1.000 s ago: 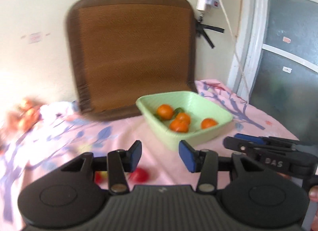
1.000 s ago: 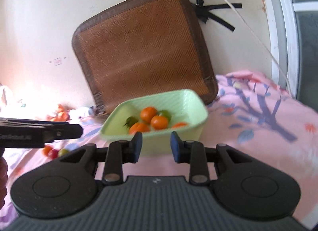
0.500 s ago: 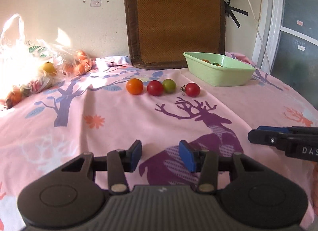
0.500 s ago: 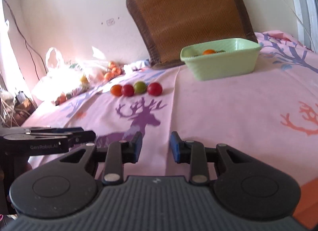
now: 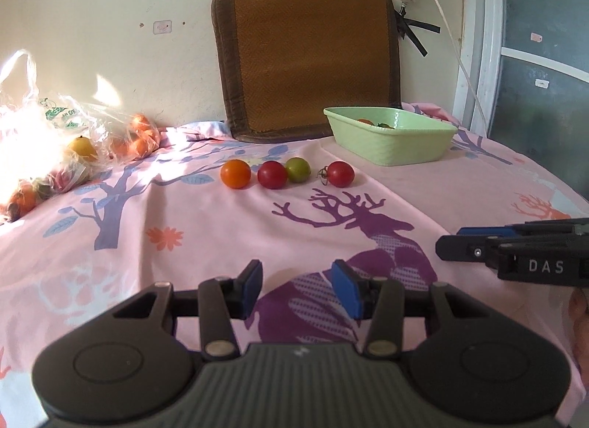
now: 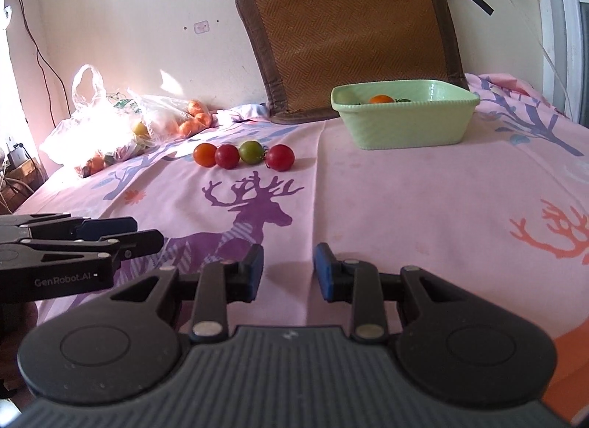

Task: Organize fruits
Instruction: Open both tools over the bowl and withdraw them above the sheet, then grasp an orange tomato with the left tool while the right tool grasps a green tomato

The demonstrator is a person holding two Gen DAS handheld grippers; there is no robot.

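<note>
Far left: plastic bag (image 5: 48, 140) of fruit by wall. Mid-cloth, in a row: orange tomato (image 5: 235, 174), red tomato (image 5: 272, 175), green tomato (image 5: 297, 169), stemmed red tomato (image 5: 340, 174). Right of those, green basin (image 5: 390, 133) holding fruit, before woven mat (image 5: 309, 52). Nearer, left gripper (image 5: 296, 286) and right gripper (image 6: 288, 271) low over pink tablecloth (image 5: 206, 240), level, side by side, both spread apart, empty, well short of tomatoes.

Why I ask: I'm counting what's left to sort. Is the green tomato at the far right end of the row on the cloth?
No, the green tomato sits third from the left, with a red tomato at the right end.
</note>
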